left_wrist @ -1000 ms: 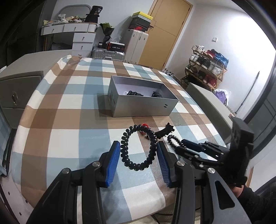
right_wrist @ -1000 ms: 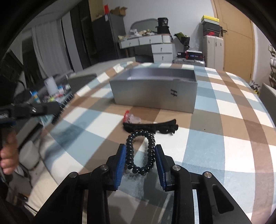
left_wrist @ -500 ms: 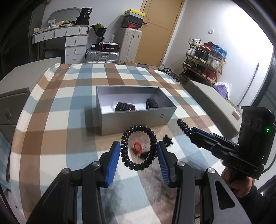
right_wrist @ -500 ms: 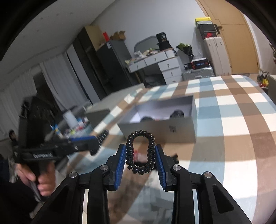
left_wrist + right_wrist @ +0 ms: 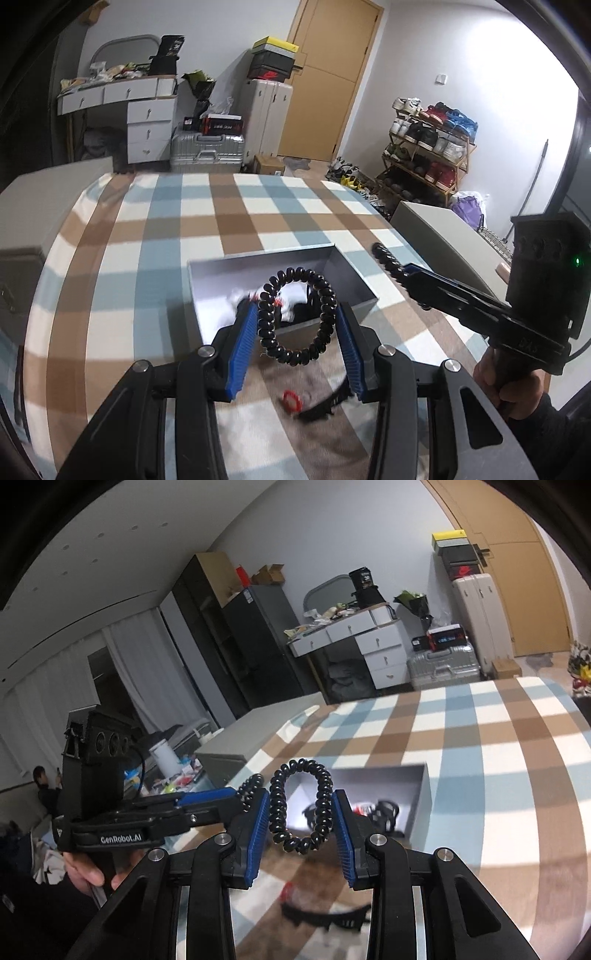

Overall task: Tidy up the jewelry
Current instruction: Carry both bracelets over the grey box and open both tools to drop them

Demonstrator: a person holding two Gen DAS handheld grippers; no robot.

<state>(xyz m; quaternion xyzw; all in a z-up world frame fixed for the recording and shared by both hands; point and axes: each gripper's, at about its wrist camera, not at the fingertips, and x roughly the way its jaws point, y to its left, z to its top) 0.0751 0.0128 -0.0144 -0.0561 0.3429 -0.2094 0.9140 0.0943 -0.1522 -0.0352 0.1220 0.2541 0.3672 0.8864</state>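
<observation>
1. Claws both raised above the checked worktop: left claw pinching a black beaded bracelet.
2. Right claw pinching another bracelet.
3. Both bracelets hang over the grey box; a red ring and a black clip lie on the worktop's near edge.

Home bedroom: shoe rack, suitcases

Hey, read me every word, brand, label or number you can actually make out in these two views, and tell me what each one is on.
"GenRobot.AI": white lettering on the side of the left gripper, seen from the right wrist.
Embossed marks on the right gripper body: too faint to read.
Label on the black and red box atop the silver suitcase: blurred.
Red logo on the stacked shoebox: no readable text.
</observation>
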